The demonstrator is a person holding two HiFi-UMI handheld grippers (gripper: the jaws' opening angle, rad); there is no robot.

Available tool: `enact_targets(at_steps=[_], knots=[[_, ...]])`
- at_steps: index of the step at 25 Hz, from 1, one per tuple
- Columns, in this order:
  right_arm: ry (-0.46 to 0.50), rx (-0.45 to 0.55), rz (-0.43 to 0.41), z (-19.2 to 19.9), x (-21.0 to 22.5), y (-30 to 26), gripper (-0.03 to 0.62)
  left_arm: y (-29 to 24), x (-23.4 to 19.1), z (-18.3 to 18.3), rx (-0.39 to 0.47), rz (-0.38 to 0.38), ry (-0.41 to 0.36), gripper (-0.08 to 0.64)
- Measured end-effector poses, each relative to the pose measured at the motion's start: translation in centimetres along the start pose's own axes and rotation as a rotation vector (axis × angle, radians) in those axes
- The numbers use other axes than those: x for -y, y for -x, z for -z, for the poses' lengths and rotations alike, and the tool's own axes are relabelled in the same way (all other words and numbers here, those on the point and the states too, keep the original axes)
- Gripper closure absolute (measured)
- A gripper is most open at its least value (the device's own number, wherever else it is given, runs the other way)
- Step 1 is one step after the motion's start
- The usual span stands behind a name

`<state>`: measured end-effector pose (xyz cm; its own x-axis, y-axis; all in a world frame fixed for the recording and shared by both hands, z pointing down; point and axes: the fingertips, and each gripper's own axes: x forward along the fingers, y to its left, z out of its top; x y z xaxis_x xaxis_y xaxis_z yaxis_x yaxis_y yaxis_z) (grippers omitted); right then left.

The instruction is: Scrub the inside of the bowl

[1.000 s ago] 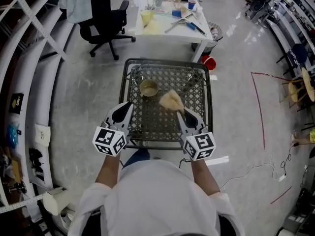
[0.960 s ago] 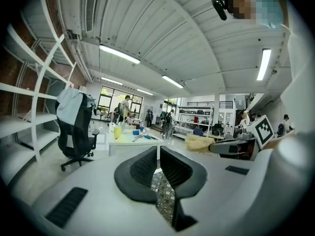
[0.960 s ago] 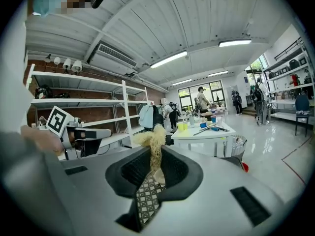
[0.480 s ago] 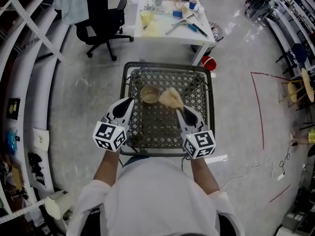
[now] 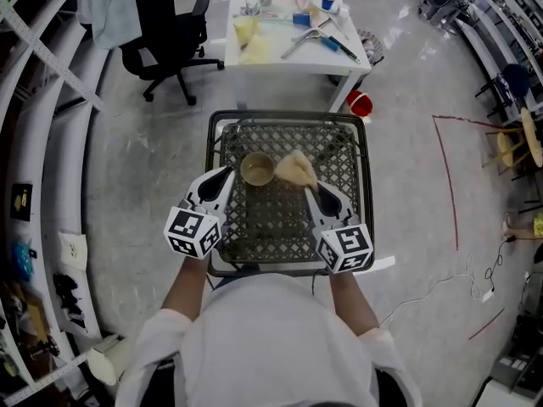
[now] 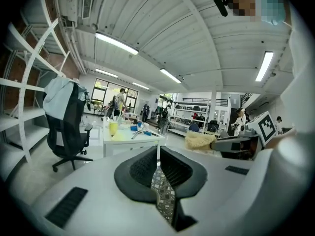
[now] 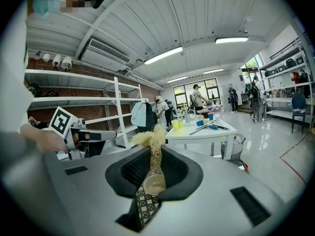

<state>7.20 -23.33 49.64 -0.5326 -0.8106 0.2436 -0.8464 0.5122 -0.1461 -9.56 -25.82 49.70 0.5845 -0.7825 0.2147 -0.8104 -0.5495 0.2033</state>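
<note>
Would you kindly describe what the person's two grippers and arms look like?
The left gripper and right gripper are alike: pale grey tapered shells with black ribbed pads lining the jaws. Each carries a white cube printed with black square markers. The person wears a white short-sleeved shirt, so the forearms are bare.

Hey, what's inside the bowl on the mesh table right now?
Nothing visible: the bowl shows a bare cream interior. The scrubber, held in the right gripper, hangs beside it, not inside. Its near inner wall is hidden behind the rim.
</note>
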Motion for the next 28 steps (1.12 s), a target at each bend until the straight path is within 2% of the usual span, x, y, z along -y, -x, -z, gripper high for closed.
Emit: enact_targets(at_steps=[5,12,18,28], knots=[[-0.010,-0.011,0.006,0.3,0.5,-1.1,0.523,-1.7,-1.1,0.9,-0.024,0.006,0.018,0.515],[-0.007,-0.048,0.014,1.3,0.7,-2.3,0.523,-4.3,-2.9,4.7,-0.128,0.000,0.021,0.515],[-0.011,-0.075,0.016,2.2,0.9,-3.1,0.523,-6.1,-4.0,7.5,-0.164,0.008,0.135,0.515],[-0.020,-0.117,0.031,3.5,1.2,-3.4,0.523,-7.8,-5.9,13.5,-0.329,-0.032,0.234,0.515]])
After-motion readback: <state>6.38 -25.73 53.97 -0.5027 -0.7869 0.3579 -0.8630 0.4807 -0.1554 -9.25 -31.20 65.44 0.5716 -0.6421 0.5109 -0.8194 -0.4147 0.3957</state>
